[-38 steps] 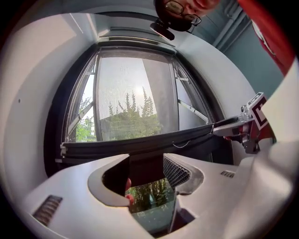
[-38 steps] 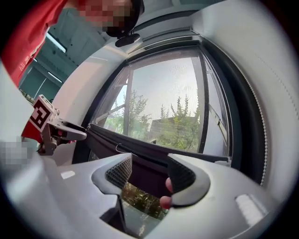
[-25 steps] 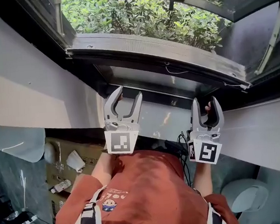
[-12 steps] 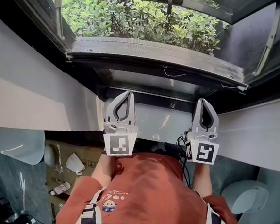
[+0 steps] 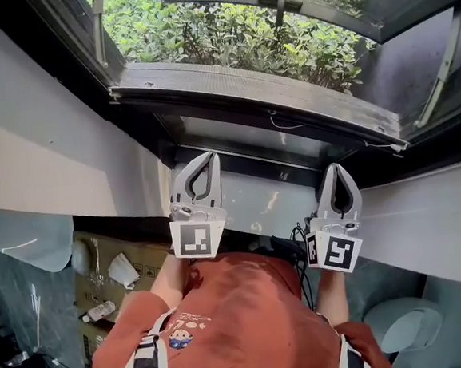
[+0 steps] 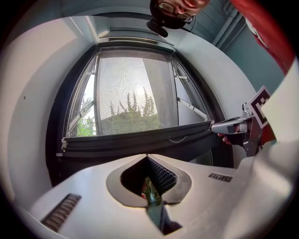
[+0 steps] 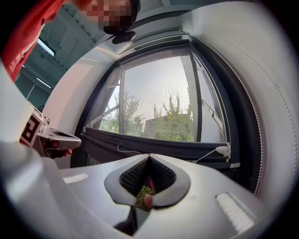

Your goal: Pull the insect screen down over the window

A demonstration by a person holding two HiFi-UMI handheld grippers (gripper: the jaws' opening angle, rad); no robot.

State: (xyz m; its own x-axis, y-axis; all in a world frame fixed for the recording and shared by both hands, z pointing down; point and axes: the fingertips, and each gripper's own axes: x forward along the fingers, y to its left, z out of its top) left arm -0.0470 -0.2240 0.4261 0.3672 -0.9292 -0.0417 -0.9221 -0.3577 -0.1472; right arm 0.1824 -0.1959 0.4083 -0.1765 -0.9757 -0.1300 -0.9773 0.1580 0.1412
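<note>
Grippers level before window, left gripper, right gripper just closed, seemingly empty.

The left gripper, jaws together, points at the dark bar across the window. The right gripper meets the bar's right end.

I am reading no clear words or numbers anywhere, I am seeing only black-and-white square code patterns on the left tongs and right tongs, I am making out tiny lettering over a cartoon print on the orange shirt, too small to read
</note>
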